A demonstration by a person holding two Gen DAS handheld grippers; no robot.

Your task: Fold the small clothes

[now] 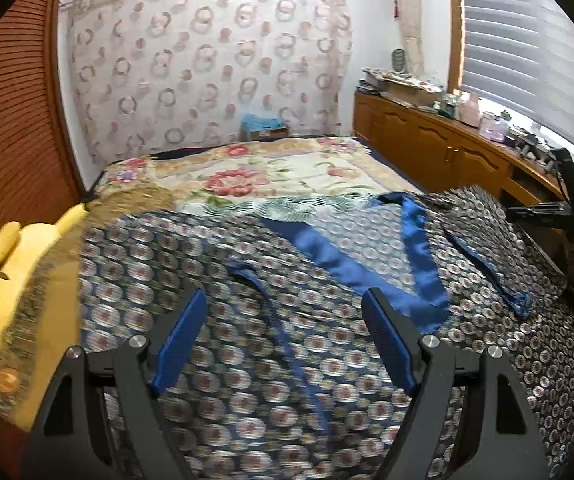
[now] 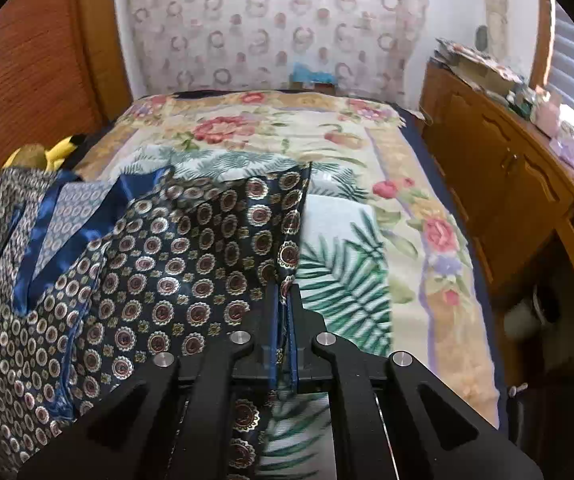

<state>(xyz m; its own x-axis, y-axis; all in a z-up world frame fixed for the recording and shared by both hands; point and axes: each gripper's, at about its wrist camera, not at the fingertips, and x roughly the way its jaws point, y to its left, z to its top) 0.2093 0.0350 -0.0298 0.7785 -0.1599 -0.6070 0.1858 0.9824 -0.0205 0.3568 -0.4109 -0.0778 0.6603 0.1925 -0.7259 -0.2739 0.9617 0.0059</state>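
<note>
A dark blue patterned garment (image 1: pixel 287 320) with medallion print and shiny blue trim (image 1: pixel 343 264) lies spread over the bed. My left gripper (image 1: pixel 287 300) hovers just above its middle, jaws wide apart with nothing between the blue pads (image 1: pixel 179 344). In the right wrist view the same garment (image 2: pixel 167 260) covers the left half of the bed. My right gripper (image 2: pixel 285 292) is shut on the garment's right edge, with cloth pinched between the fingers. That gripper also shows at the far right of the left wrist view as a black frame (image 1: pixel 559 208).
The bed carries a floral blanket (image 2: pixel 387 240). A yellow plush toy (image 1: pixel 11 276) sits at the bed's left edge. A wooden cabinet (image 1: pixel 439 140) with clutter on top runs along the right, under a window blind. A wooden louvred door (image 1: pixel 7 120) stands on the left.
</note>
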